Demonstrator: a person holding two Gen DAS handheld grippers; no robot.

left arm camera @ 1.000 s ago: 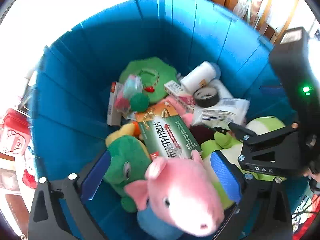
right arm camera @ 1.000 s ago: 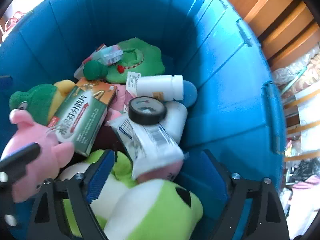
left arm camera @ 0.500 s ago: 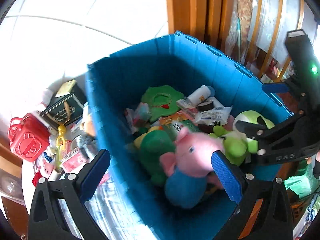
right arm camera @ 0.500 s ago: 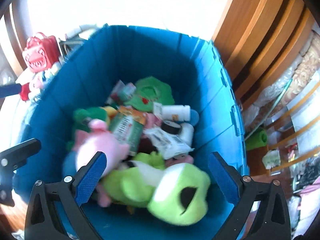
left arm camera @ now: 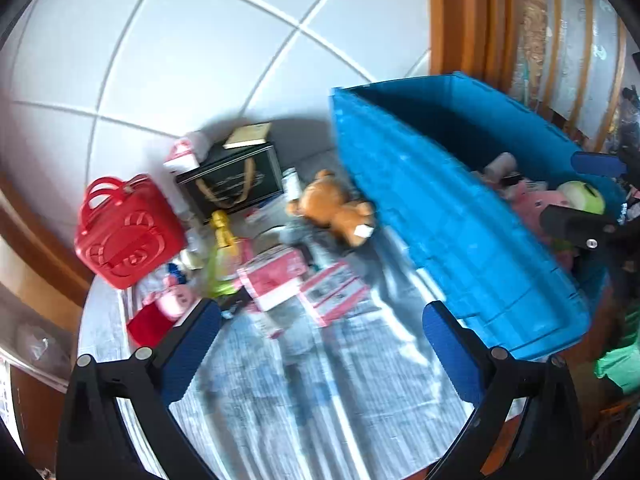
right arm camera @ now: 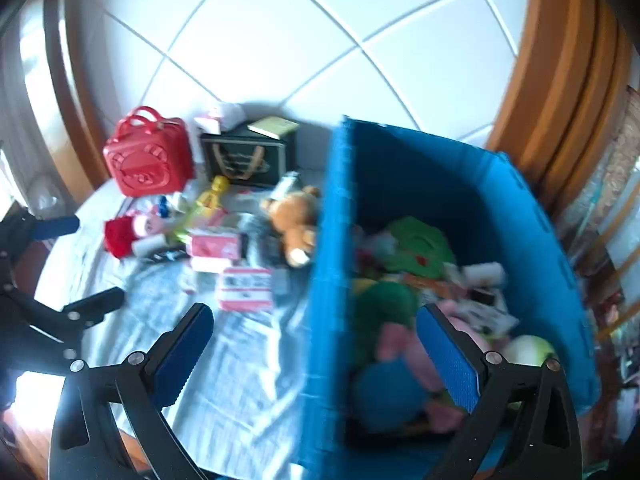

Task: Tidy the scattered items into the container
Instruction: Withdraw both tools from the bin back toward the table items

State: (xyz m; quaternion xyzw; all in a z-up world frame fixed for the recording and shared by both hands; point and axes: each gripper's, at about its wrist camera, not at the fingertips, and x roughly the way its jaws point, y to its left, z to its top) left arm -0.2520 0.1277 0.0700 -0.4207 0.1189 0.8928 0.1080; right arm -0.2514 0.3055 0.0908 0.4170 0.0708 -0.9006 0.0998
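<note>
A red bag (left arm camera: 128, 232) sits on the left of the table (left arm camera: 320, 380), then a brown teddy bear (left arm camera: 334, 208) touching the blue bin (left arm camera: 452, 232) full of toys. The left gripper (left arm camera: 320, 344) and the right gripper (right arm camera: 314, 352) are both wide open and empty.

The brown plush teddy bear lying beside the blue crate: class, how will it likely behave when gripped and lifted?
The brown plush teddy bear looks soft, so it would probably squash between pads. Its limbs sprawl loosely, so likely floppy. Lying flat on the cloth, it seems unlikely to roll.
</note>
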